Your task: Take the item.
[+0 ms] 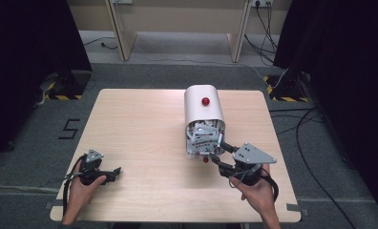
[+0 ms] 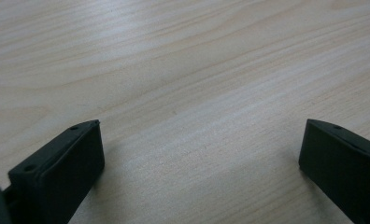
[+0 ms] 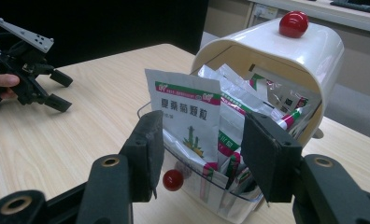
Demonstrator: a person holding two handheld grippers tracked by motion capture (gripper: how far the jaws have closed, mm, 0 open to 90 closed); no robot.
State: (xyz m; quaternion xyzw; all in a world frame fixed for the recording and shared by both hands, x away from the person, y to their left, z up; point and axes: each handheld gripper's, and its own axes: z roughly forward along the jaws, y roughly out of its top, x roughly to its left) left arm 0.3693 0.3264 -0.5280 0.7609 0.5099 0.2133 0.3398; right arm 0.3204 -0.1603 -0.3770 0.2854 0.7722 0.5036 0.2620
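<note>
The right gripper (image 3: 199, 154) is held with fingers spread around a packet (image 3: 188, 116) in the open box (image 1: 204, 110), apparently for pulling; the left gripper (image 1: 111, 172) is rested open on the table (image 1: 144, 138).

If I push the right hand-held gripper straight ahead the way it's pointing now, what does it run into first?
Most likely the upright white sachet sticking out of the tipped white container. The right hand-held gripper has its jaws open on either side of that sachet, so it would enter the gap first; the exact depth is unclear.

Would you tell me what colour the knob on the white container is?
Red; the knob shows best in the right gripper view.
</note>
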